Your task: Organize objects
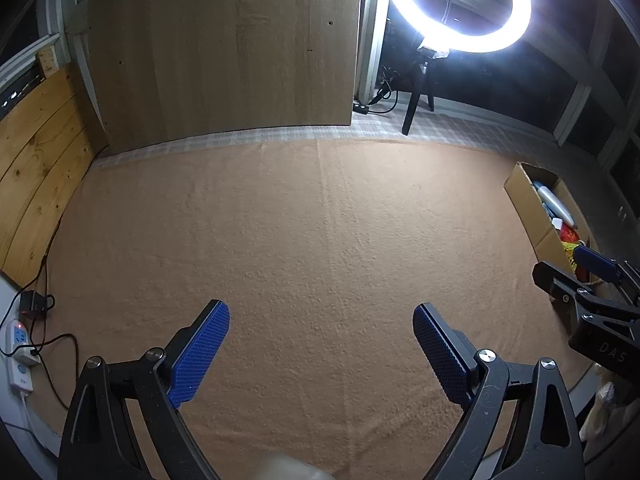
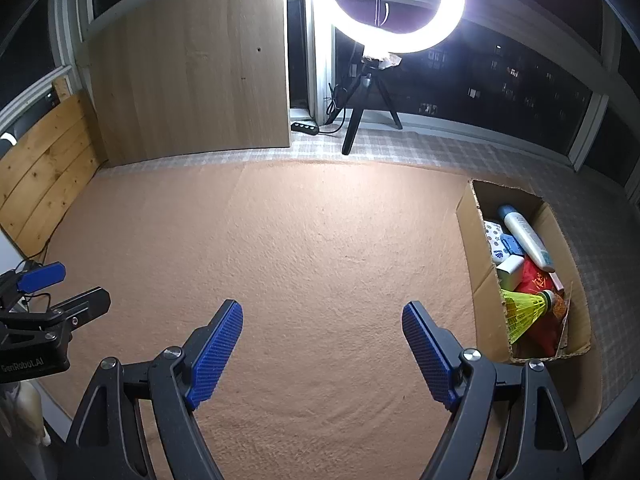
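- the left gripper [image 1: 321, 322] hangs over the orange cloth [image 1: 304, 232] that covers the counter, its jaws released and spread wide, with nothing between the blue pads [image 1: 202, 354].
- the right gripper [image 2: 322, 320] hangs over the same cloth, tilted downward, its jaws also released and wide apart, with only bare cloth between them.
- in the left wrist view the right gripper shows at the right edge, in front of the near end of the cardboard box [image 1: 520, 196].
- in the right wrist view the left gripper shows at the left edge, well apart from the box.
- the cardboard box sits at the right side of the cloth, open at the top, just to the right of the right gripper.
- inside the box lie a white bottle [image 2: 525, 236] with a blue cap toward the far end, a small white block [image 2: 510, 272] near the middle, a red packet [image 2: 538, 280] under it, and a yellow shuttlecock [image 2: 524, 312] at the near end.
- a blue and white patterned thing lies against the box's left wall; what it is cannot be told.
- the middle of the cloth carries no loose things.
- a lit ring light [image 2: 396, 4] stands on a black tripod [image 2: 360, 116] beyond the cloth, on a checked cover.
- a tall wooden board [image 2: 192, 64] leans upright at the far left, and pale planks [image 2: 44, 176] stand along the left edge.
- a white power strip [image 1: 18, 356] with black cables lies at the left border of the cloth.
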A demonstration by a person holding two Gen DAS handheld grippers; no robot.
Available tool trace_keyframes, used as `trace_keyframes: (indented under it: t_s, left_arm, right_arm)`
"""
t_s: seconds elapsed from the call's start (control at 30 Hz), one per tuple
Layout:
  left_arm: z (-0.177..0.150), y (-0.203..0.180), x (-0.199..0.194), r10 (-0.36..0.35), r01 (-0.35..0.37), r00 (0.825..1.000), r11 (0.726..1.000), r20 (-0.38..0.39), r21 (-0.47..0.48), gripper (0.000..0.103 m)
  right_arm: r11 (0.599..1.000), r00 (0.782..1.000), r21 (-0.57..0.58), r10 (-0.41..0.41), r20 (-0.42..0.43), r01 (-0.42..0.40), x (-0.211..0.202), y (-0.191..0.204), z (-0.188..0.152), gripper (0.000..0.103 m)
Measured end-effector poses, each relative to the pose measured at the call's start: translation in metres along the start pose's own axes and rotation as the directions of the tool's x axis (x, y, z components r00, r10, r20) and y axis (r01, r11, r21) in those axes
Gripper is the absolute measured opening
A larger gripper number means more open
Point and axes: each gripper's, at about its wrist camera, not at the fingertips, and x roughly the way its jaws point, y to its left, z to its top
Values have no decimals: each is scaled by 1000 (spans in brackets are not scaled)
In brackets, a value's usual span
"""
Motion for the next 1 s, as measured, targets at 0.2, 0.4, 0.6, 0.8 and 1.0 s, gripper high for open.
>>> trace_keyframes:
  t_s: [0.2, 0.4, 0.6, 0.8, 1.0]
  left_arm:
    - [1, -1, 2, 0, 0, 1000, 1000, -3, 3, 95]
    - [1, -1, 2, 0, 0, 1000, 1000, -3, 4, 96]
    - [2, 1, 3, 1, -1, 1000, 1000, -3, 5, 97]
    - [0, 0, 6, 5, -5, 1000, 1000, -6, 2, 99]
    - [-3, 3, 6, 5, -5, 1000, 1000, -10, -9, 99]
  right_arm:
    - [1000, 1000, 3, 1, -7, -1, 2, 0, 0, 79]
    - [1000, 1000, 5, 2, -11, -2, 3, 0, 0, 79]
    - [1000, 1000, 11, 4, -16, -4, 4, -1, -1, 79]
    - [1000, 1000, 10, 5, -23, -4, 5, 1, -3, 79]
    - [1000, 999, 8, 3, -32, -3, 6, 3, -4, 79]
